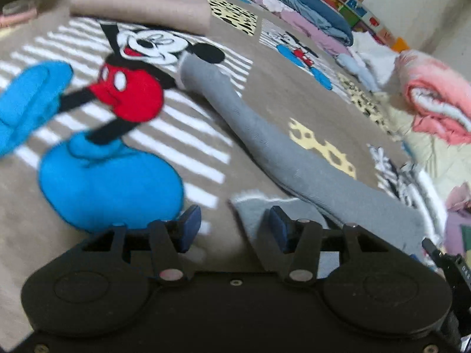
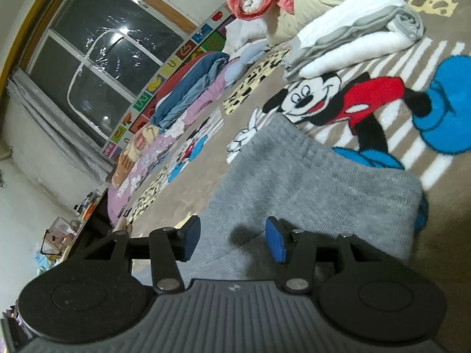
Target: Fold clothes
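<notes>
A grey knit garment (image 1: 282,153) lies on the cartoon-mouse carpet (image 1: 123,182); in the left wrist view one long part of it runs up towards the mouse's ear. My left gripper (image 1: 235,226) is open just over the garment's near corner, with nothing between its blue pads. In the right wrist view the same grey garment (image 2: 309,182) spreads flat in front of my right gripper (image 2: 234,239), which is open above the cloth and casts a shadow on it. The view is tilted sideways.
A folded beige piece (image 1: 141,6) lies at the back left. Folded white and grey clothes (image 2: 356,38) sit beyond the mouse. Rolled pink bedding (image 1: 435,103), blue and pink quilts (image 2: 188,94) and a window (image 2: 97,67) line the far side.
</notes>
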A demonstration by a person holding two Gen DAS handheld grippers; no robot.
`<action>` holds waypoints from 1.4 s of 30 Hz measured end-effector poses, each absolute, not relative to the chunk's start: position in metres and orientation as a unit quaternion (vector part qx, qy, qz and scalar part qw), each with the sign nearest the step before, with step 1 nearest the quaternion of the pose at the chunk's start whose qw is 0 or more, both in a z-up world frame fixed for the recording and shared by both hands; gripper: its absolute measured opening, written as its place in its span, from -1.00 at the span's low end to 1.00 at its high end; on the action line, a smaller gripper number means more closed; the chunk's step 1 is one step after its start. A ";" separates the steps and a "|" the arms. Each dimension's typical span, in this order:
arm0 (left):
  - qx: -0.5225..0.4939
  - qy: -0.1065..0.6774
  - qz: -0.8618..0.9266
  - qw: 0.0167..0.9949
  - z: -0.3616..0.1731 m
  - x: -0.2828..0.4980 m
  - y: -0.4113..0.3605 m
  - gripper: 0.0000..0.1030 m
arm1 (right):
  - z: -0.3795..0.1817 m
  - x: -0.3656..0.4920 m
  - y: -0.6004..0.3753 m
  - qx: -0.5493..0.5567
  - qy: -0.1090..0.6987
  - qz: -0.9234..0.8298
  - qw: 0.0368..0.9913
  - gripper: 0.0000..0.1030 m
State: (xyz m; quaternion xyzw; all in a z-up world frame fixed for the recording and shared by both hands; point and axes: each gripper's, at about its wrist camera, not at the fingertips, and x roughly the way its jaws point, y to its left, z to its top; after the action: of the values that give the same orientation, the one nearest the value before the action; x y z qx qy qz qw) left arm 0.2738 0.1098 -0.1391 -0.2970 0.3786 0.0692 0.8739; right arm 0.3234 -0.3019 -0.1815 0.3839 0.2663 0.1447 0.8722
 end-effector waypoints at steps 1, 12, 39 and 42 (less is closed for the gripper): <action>-0.312 0.375 0.068 0.871 -0.141 0.274 0.110 -0.04 | -0.179 0.322 -0.303 0.384 0.265 0.149 0.872 0.00; -0.326 0.311 0.040 0.892 -0.112 0.250 0.099 -0.93 | -0.175 0.315 -0.314 0.347 0.295 0.172 0.874 -0.04; -0.389 0.277 0.093 0.874 -0.159 0.106 0.152 -0.82 | -0.177 0.297 -0.312 0.263 0.301 0.136 0.907 -0.16; -0.389 0.276 0.083 0.875 -0.156 0.117 0.164 -0.68 | -0.176 0.297 -0.312 0.257 0.300 0.134 0.909 -0.15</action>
State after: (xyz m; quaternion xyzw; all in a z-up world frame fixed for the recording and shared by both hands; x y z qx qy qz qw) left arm 0.1165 0.1645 -0.1559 -0.3894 0.2759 0.0829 0.8749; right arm 0.2973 -0.3119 -0.1763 0.2575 0.2999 0.1336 0.9088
